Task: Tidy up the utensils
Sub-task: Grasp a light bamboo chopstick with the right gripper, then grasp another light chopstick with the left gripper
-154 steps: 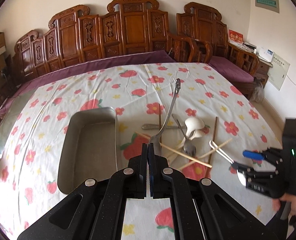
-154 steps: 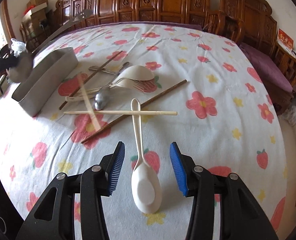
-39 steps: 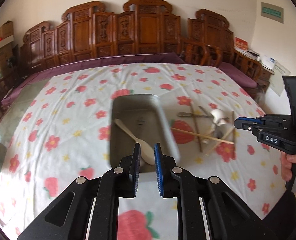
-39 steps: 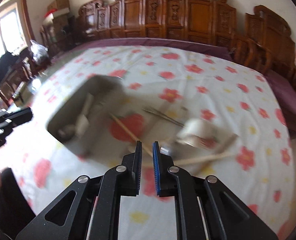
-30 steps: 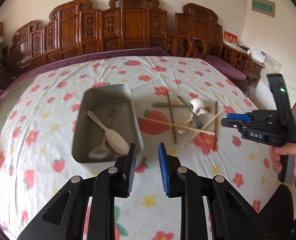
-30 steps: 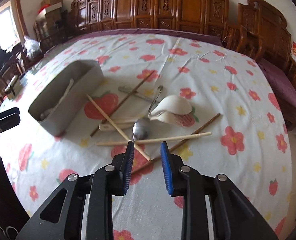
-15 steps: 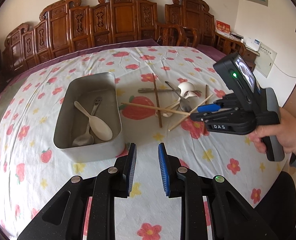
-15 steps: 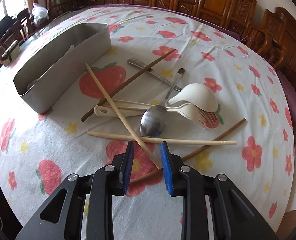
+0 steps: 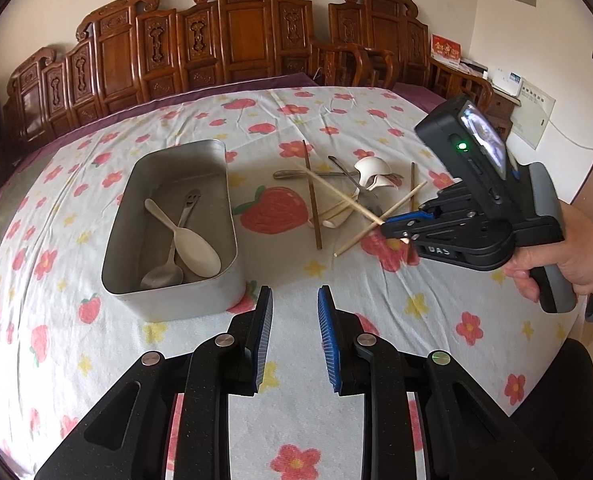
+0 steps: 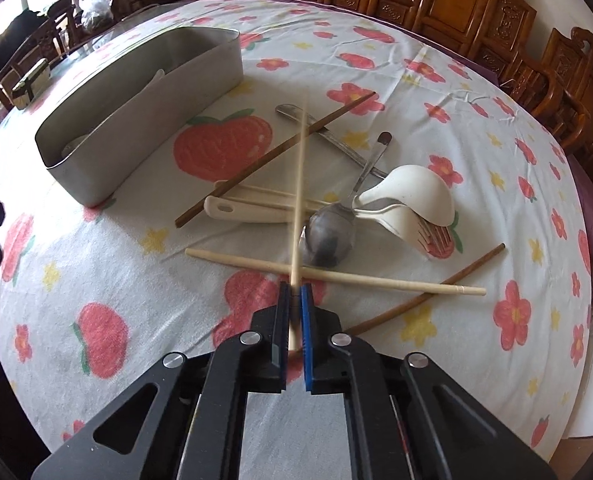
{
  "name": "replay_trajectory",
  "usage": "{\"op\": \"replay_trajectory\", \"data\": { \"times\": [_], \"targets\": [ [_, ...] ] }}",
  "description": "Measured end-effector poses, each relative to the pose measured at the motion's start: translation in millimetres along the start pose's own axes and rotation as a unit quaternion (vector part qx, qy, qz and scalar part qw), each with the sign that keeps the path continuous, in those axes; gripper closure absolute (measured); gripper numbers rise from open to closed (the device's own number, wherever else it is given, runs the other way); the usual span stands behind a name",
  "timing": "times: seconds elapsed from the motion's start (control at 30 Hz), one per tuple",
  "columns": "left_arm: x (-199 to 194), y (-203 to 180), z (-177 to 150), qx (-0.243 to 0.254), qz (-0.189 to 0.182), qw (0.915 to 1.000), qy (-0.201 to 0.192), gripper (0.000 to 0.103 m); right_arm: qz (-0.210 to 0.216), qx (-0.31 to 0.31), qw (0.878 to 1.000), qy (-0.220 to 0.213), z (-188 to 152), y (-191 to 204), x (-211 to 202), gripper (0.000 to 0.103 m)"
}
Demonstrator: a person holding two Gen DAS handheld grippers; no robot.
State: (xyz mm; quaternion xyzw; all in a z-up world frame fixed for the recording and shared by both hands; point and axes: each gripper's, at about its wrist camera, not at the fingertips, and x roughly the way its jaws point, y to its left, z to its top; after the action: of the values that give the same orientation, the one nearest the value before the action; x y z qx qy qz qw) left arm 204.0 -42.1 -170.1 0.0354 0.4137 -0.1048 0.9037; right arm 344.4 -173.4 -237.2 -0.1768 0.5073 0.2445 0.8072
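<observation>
My right gripper [image 10: 295, 296] is shut on one end of a light wooden chopstick [image 10: 299, 184], which points away over the utensil pile; it also shows in the left wrist view [image 9: 386, 222]. The pile holds a second light chopstick [image 10: 336, 276], two dark chopsticks [image 10: 276, 152], a metal spoon [image 10: 330, 232], a white ladle [image 10: 412, 196] and a white fork. The metal tray [image 9: 224, 184] holds a white spoon [image 9: 192, 240] and a metal spoon [image 9: 168, 268]. My left gripper [image 9: 295, 308] is open and empty, just in front of the tray.
The table has a white cloth with red flowers and strawberries [image 9: 416, 304]. Carved wooden chairs [image 9: 248, 36] line the far side. The person's hand [image 9: 568, 248] holds the right gripper at the table's right edge.
My right gripper came down to the pile and closed on the light chopstick's near end. My left gripper drew back from the tray and stays open.
</observation>
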Motion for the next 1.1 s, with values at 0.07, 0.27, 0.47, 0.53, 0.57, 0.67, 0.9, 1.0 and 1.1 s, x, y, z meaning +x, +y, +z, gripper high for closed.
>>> {"op": "replay_trajectory", "data": {
  "times": [0.07, 0.27, 0.47, 0.53, 0.57, 0.67, 0.9, 1.0, 1.1],
  "targets": [
    [2, -1, 0, 0.001, 0.001, 1.0000, 0.002, 0.081, 0.003, 0.004, 1.000, -0.008, -5, -2, -8, 0.097],
    [12, -10, 6, 0.010, -0.005, 0.9999, 0.007, 0.081, 0.011, 0.061, 0.996, -0.058, -29, -19, -48, 0.097],
    [30, -24, 20, 0.029, -0.012, 0.9994, 0.014, 0.081, -0.007, 0.109, 0.991, -0.081, -61, -29, -76, 0.097],
    [37, -30, 26, 0.033, -0.015, 0.9992, 0.017, 0.081, -0.012, 0.119, 0.989, -0.085, -69, -32, -83, 0.097],
    [41, -34, 29, 0.037, -0.017, 0.9990, 0.019, 0.081, -0.014, 0.124, 0.988, -0.087, -74, -33, -86, 0.097],
    [52, -42, 34, 0.046, -0.017, 0.9985, 0.024, 0.081, -0.013, 0.136, 0.986, -0.092, -82, -39, -92, 0.097],
    [80, -60, 42, 0.075, -0.007, 0.9962, 0.044, 0.072, -0.012, 0.155, 0.982, -0.103, -91, -55, -98, 0.097],
    [88, -65, 45, 0.084, 0.002, 0.9953, 0.049, 0.067, -0.010, 0.162, 0.981, -0.106, -91, -63, -100, 0.097],
    [98, -69, 50, 0.087, -0.002, 0.9944, 0.060, 0.066, -0.007, 0.169, 0.980, -0.107, -94, -69, -100, 0.097]
  ]
}}
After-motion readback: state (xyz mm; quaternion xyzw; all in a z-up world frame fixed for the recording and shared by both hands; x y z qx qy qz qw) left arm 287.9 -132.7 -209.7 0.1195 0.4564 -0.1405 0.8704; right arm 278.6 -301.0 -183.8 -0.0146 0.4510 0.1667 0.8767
